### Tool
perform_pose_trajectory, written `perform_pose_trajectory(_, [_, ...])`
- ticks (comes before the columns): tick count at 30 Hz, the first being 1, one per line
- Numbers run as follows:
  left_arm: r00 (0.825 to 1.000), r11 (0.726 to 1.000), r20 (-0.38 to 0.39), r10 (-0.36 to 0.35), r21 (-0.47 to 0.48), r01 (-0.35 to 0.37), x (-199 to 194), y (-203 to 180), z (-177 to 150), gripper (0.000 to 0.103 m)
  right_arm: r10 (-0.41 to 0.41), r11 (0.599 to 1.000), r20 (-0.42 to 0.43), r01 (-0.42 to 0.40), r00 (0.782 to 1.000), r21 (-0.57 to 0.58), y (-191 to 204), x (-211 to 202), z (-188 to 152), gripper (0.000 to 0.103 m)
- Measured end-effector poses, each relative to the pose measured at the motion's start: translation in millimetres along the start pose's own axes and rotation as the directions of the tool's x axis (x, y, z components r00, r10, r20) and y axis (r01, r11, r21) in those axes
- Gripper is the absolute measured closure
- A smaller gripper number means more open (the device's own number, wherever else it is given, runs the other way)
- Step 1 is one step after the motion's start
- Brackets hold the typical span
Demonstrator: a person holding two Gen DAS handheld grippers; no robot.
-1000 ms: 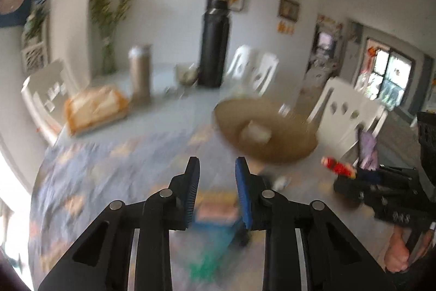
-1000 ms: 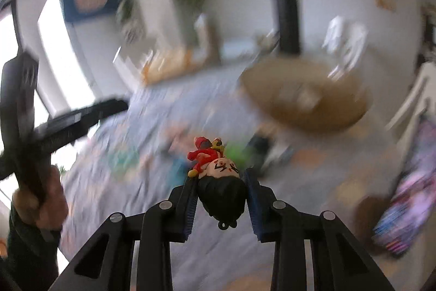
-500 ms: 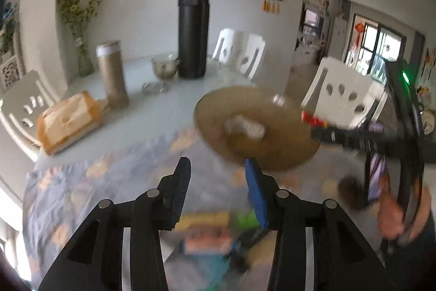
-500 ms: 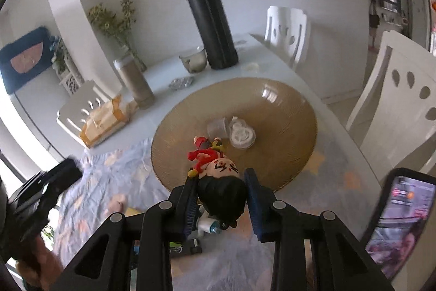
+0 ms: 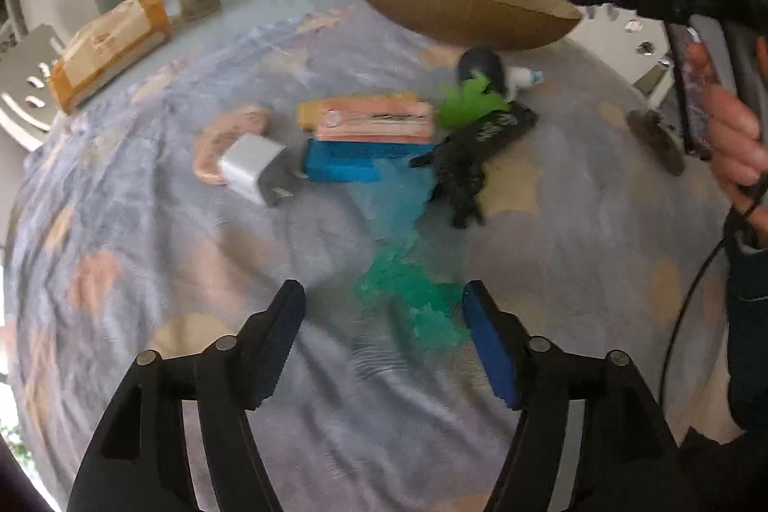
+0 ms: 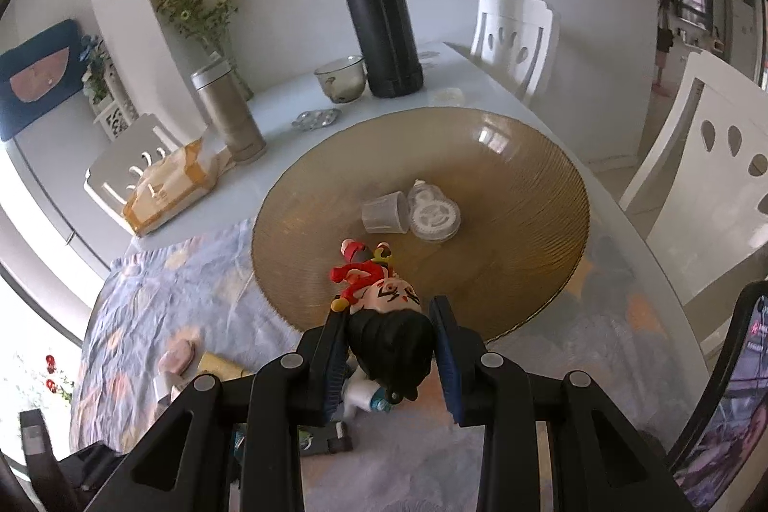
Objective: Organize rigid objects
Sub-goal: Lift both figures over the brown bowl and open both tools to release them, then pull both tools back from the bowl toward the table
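Figurine (image 6: pixel 384 310) hung head-first, pinched in the right tongs (image 6: pixel 390 349) over the near rim of the bowl (image 6: pixel 528 176), ready to drop, while the left tongs (image 5: pixel 384 344) gaped wide above the green toy (image 5: pixel 413 296).

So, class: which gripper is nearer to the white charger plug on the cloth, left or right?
Left. The left gripper hangs open above the cloth, with the white charger plug ahead of it. The right gripper is over by the brown bowl, holding the doll.

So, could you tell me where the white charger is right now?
In the left wrist view, the white charger lies on the cloth, left of the blue box, touching the pink case.
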State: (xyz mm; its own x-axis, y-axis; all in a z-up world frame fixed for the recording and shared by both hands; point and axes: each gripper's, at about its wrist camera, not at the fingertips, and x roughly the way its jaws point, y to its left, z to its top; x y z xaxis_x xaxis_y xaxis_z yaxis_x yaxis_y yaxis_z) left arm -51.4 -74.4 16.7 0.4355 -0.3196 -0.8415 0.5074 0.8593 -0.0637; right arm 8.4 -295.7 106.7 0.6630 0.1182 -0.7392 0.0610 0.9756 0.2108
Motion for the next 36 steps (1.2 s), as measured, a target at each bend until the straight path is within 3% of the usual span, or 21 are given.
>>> perform_pose_trajectory(1, [1.000,1.000,0.009,-0.016,0.007,0.016,-2,-2,1,0.060,-0.007,1.000,0.000,0.007,1.000,-0.001,0,0,-1,0.071])
perform_pose_trajectory(4, [0.998,0.999,0.046,0.039,0.014,-0.040,-12,-5,6,0.061,-0.010,1.000,0.000,0.010,1.000,0.018,-7,-1,0,0.071])
perform_pose_trajectory(6, [0.996,1.000,0.090,0.018,0.005,-0.018,-23,-5,15,0.061,-0.003,0.999,0.003,0.003,1.000,0.038,-12,-2,3,0.071])
perform_pose_trajectory(9, [0.984,1.000,0.179,0.015,0.005,-0.016,-43,-10,51,0.061,-0.013,0.998,0.025,0.011,1.000,0.054,-13,-7,9,0.071])
perform_pose_trajectory(12, [0.963,1.000,0.270,-0.014,0.004,0.013,-52,-17,109,0.061,-0.031,0.998,0.044,0.028,0.999,0.065,-10,-9,14,0.071])
perform_pose_trajectory(16, [0.958,0.996,0.276,-0.079,-0.028,0.090,-21,-25,170,0.061,-0.079,0.994,0.007,0.079,0.997,0.078,-10,6,11,0.071])
perform_pose_trajectory(21, [0.964,0.994,0.250,-0.095,-0.023,0.104,27,-38,192,0.059,-0.048,0.994,-0.034,0.051,0.998,0.097,-23,20,12,0.071])
perform_pose_trajectory(22, [0.965,0.993,0.245,-0.095,-0.040,0.108,33,-36,193,0.053,-0.034,0.995,-0.023,0.036,0.999,0.092,-23,18,14,0.071])
perform_pose_trajectory(24, [0.970,0.986,0.217,-0.112,-0.093,0.135,34,-27,192,0.042,-0.034,0.994,-0.015,0.035,0.999,0.100,-23,12,17,0.061])
perform_pose_trajectory(25, [0.967,0.982,0.222,-0.127,-0.111,0.154,29,-21,189,0.042,-0.037,0.993,0.004,0.036,0.999,0.112,-25,4,18,0.041])
perform_pose_trajectory(26, [0.961,0.977,0.240,-0.137,-0.129,0.171,21,-15,184,0.042,-0.035,0.993,0.031,0.031,0.999,0.116,-26,-4,17,0.030])
perform_pose_trajectory(30, [0.933,0.966,0.347,-0.093,-0.197,0.169,-33,10,146,0.021,0.013,0.997,0.104,-0.021,0.994,0.072,-13,-39,9,0.029])
perform_pose_trajectory(33, [0.900,0.960,0.435,-0.021,-0.244,0.140,-77,25,111,0.019,0.125,0.992,0.112,-0.125,0.986,-0.008,17,-62,-9,0.028])
perform_pose_trajectory(36, [0.868,0.950,0.492,0.068,-0.298,0.094,-109,36,75,0.011,0.202,0.976,0.111,-0.190,0.973,-0.105,50,-75,-29,0.018])
